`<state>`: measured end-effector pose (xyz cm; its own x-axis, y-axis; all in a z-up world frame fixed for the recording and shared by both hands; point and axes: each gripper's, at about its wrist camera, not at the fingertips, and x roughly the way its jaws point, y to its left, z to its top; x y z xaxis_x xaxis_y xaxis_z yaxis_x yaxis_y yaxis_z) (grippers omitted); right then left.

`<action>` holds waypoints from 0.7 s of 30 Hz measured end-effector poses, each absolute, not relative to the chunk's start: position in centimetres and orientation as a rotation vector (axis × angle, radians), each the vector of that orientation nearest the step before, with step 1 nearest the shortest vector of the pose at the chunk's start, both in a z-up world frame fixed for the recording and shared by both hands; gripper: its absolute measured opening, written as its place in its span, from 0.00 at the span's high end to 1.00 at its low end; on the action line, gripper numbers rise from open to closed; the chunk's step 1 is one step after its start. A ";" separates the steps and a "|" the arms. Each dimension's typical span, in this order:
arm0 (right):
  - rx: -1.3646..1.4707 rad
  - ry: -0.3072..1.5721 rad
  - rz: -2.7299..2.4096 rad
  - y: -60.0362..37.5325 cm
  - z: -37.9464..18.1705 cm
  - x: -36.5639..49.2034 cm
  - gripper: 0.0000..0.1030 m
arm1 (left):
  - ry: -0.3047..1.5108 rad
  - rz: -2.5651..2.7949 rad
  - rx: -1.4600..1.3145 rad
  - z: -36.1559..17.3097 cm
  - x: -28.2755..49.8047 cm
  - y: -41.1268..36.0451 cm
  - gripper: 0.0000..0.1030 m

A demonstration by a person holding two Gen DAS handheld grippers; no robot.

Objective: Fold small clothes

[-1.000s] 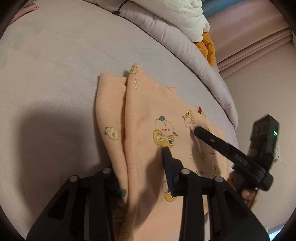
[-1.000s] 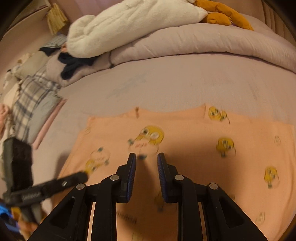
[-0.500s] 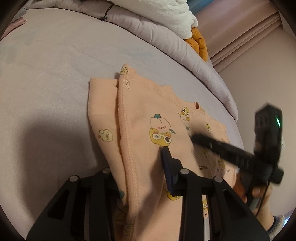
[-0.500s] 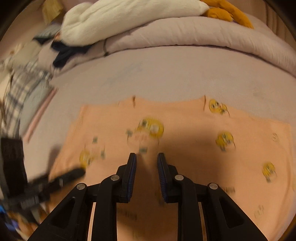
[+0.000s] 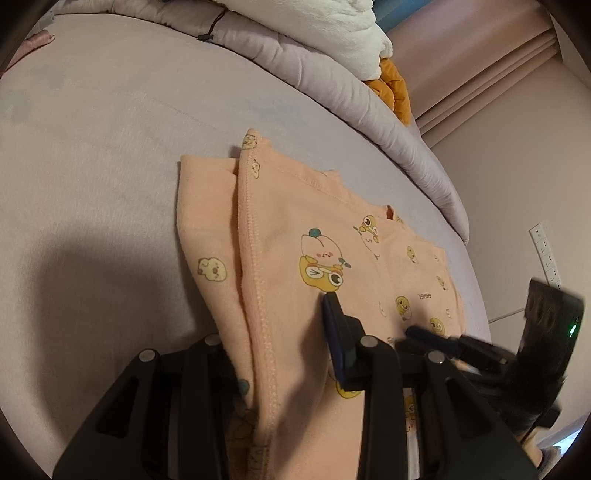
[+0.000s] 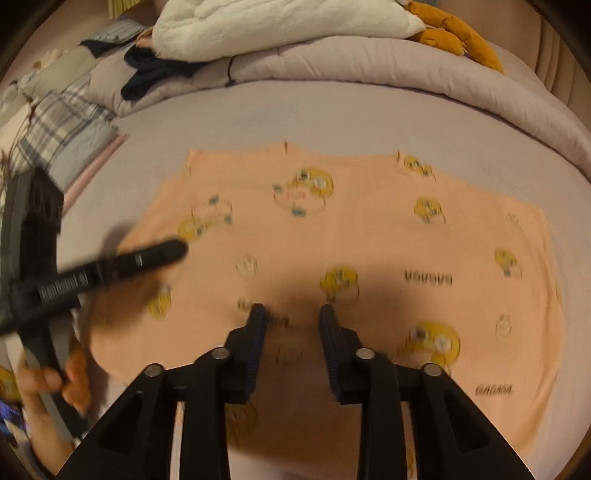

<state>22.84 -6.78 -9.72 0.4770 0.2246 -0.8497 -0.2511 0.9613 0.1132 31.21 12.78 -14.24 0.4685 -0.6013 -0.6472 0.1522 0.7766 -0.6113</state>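
Observation:
A small peach garment (image 5: 295,229) printed with yellow ducks lies on the lilac bed sheet (image 5: 92,147). In the left wrist view its left edge is folded over, and my left gripper (image 5: 273,332) has the doubled edge running between its jaws; the left finger is hidden under the cloth. In the right wrist view the garment (image 6: 369,229) lies spread flat. My right gripper (image 6: 291,314) is open just above its near middle, holding nothing. The left gripper (image 6: 162,254) reaches in from the left over the garment's left side.
A rolled lilac duvet (image 6: 369,74) with a white blanket (image 6: 258,26) and an orange plush (image 6: 454,33) lies along the far side. Plaid and dark clothes (image 6: 66,125) are piled at far left. A wall with sockets (image 5: 546,254) is at right.
My right gripper has pulled back toward the garment's near edge and its jaws have opened wider. My left gripper has kept the folded edge between its jaws.

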 end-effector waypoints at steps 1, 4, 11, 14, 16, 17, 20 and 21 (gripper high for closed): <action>-0.036 1.029 0.291 -6.6 -10.1 23.0 0.69 | 0.981 -0.485 -0.508 -14.2 31.2 12.7 0.68; -0.011 1.015 0.283 -6.7 -10.1 23.0 0.69 | 0.973 -0.483 -0.489 -14.1 31.0 12.7 0.68; -0.055 1.017 0.280 -5.8 -10.3 19.9 0.68 | 0.973 -0.488 -0.505 -14.3 30.9 12.7 0.68; -0.118 0.976 0.271 -5.3 -10.8 19.5 0.67 | 0.967 -0.489 -0.496 -14.3 30.8 12.6 0.68; -0.124 0.977 0.261 -5.3 -10.8 19.8 0.66 | 0.963 -0.490 -0.493 -14.3 30.7 12.6 0.68; -0.131 0.979 0.261 -5.3 -10.6 20.0 0.66 | 0.962 -0.491 -0.495 -14.3 30.7 12.6 0.68; -0.133 0.994 0.255 -5.4 -10.3 19.8 0.66 | 0.962 -0.494 -0.500 -14.4 30.8 12.7 0.68; -0.135 0.996 0.255 -5.6 -10.4 19.5 0.66 | 0.963 -0.494 -0.500 -14.4 30.8 12.6 0.68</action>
